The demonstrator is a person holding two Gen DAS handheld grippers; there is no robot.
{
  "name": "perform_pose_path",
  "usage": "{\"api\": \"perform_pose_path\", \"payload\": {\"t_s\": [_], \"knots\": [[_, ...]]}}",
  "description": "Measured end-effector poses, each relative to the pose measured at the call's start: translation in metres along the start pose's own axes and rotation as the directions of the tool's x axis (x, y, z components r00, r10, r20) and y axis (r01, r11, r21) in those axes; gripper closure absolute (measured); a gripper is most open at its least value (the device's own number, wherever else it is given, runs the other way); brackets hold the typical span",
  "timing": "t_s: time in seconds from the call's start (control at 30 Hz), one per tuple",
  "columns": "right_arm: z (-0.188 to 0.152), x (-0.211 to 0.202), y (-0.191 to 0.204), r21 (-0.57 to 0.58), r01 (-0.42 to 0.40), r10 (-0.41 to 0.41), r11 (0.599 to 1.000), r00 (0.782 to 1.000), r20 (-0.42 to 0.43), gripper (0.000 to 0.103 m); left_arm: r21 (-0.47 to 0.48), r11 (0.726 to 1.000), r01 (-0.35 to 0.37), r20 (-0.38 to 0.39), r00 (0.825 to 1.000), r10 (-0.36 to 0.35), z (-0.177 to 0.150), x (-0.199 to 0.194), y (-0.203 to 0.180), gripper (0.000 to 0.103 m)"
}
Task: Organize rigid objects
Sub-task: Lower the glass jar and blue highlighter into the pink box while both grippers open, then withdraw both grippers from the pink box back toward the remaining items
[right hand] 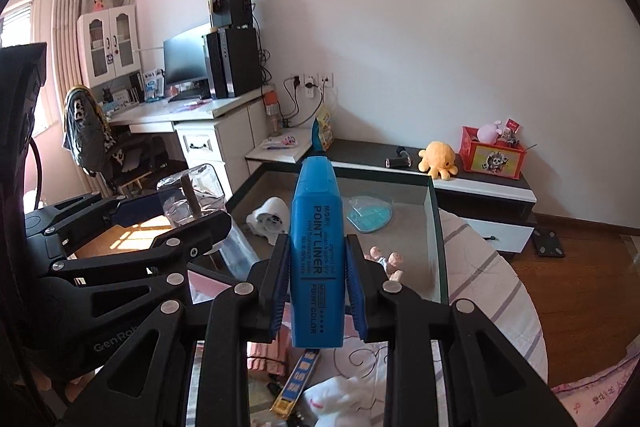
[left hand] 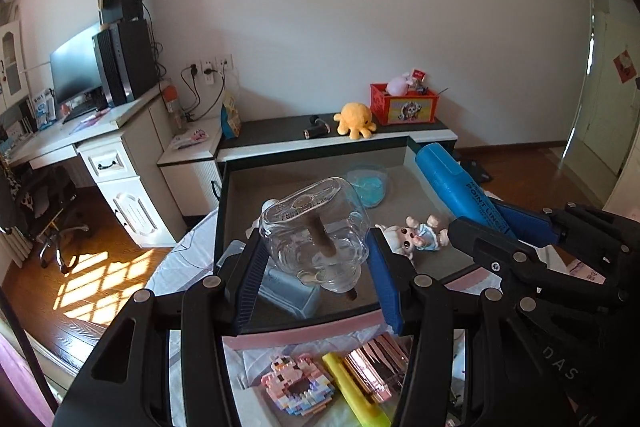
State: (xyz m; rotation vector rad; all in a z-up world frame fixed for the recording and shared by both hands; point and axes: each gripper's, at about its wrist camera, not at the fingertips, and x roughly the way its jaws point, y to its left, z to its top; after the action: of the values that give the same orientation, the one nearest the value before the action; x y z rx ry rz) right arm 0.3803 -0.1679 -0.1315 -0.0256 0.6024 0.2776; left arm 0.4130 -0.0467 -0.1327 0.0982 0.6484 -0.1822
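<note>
L tongs (left hand: 316,263) clamped on a clear jar (left hand: 314,239), lower centre of frame; R tongs (right hand: 318,283) clamped on a blue marker (right hand: 318,255), cap pointing away. Both hang over the grey tray (left hand: 432,267), prob. to drop them in with the doll (left hand: 420,237) & blue dish (left hand: 366,185). Jar's contents hard to read; bits at bottom edge cut off by tongs.

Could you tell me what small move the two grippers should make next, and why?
Probably lower both loads into the grey tray and let go. The left gripper is clamped on the clear glass bottle and the right gripper on the blue highlighter, both held above the tray, where a small doll and a blue-filled dish already lie.
</note>
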Motion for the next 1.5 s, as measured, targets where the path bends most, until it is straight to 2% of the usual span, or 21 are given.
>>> {"api": "perform_pose_path", "payload": {"t_s": [0.2,0.3,0.4,0.43,0.5,0.53,0.63,0.7,0.77,0.83,0.97,1.1,1.17,1.2,1.3,1.5], "knots": [[-0.008,0.066,-0.020,0.007,0.006,-0.005,1.000,0.989,-0.146,0.076,-0.012,1.000,-0.002,-0.120,0.993,0.001,0.000,0.067,0.011,0.052],[-0.015,0.083,-0.022,0.014,0.000,0.003,1.000,0.982,-0.190,0.076,-0.011,1.000,-0.005,-0.142,0.990,0.004,-0.003,0.082,0.013,0.052],[-0.015,0.088,-0.026,0.027,0.009,-0.004,1.000,0.983,-0.184,0.075,-0.015,1.000,-0.006,-0.129,0.992,0.004,-0.006,0.088,0.016,0.051],[-0.014,0.089,-0.026,0.044,0.005,0.003,0.999,0.983,-0.182,0.073,-0.016,1.000,-0.010,-0.128,0.992,0.008,-0.007,0.087,0.017,0.048],[-0.015,0.087,-0.027,0.058,0.011,0.000,0.998,0.983,-0.183,0.054,-0.016,1.000,-0.024,-0.126,0.992,0.022,-0.007,0.081,0.015,0.040],[-0.015,0.084,-0.026,0.054,0.025,-0.015,0.998,0.984,-0.175,0.053,-0.020,0.999,-0.029,-0.119,0.993,0.027,-0.008,0.076,0.016,0.033],[-0.013,0.066,-0.026,0.070,0.026,-0.016,0.997,0.990,-0.144,0.047,-0.054,0.998,-0.024,-0.080,0.997,0.019,-0.009,0.050,0.024,0.021],[-0.011,0.046,-0.021,0.067,0.042,-0.035,0.997,0.994,-0.101,0.033,-0.083,0.996,-0.025,-0.043,0.999,0.021,-0.011,0.027,0.031,0.014],[-0.010,0.020,-0.012,0.061,0.042,-0.039,0.997,0.998,-0.057,0.024,-0.105,0.994,-0.023,0.006,1.000,0.024,-0.015,-0.002,0.035,0.006],[-0.010,-0.008,-0.002,0.057,0.041,-0.041,0.998,0.999,-0.005,0.022,-0.117,0.993,-0.028,0.059,0.998,0.035,-0.021,-0.034,0.037,0.000],[-0.016,-0.068,0.020,0.043,0.069,-0.072,0.997,0.993,0.093,0.018,-0.130,0.990,-0.047,0.159,0.985,0.068,-0.037,-0.101,0.032,0.000],[-0.031,-0.125,0.038,0.040,0.081,-0.087,0.996,0.982,0.169,0.015,-0.118,0.989,-0.090,0.258,0.959,0.118,-0.058,-0.163,0.019,0.000],[-0.039,-0.151,0.046,0.052,0.088,-0.097,0.995,0.976,0.197,0.008,-0.112,0.987,-0.117,0.304,0.942,0.146,-0.071,-0.192,0.011,0.000],[-0.045,-0.164,0.049,0.057,0.092,-0.102,0.994,0.971,0.217,0.000,-0.110,0.987,-0.121,0.325,0.934,0.151,-0.077,-0.204,0.007,0.000],[-0.060,-0.203,0.061,0.058,0.103,-0.115,0.993,0.955,0.273,0.000,-0.111,0.986,-0.126,0.368,0.916,0.158,-0.096,-0.237,-0.004,0.000],[-0.090,-0.256,0.071,0.066,0.146,-0.159,0.987,0.932,0.325,0.000,-0.114,0.987,-0.117,0.389,0.908,0.153,-0.125,-0.279,-0.016,0.000]]}}
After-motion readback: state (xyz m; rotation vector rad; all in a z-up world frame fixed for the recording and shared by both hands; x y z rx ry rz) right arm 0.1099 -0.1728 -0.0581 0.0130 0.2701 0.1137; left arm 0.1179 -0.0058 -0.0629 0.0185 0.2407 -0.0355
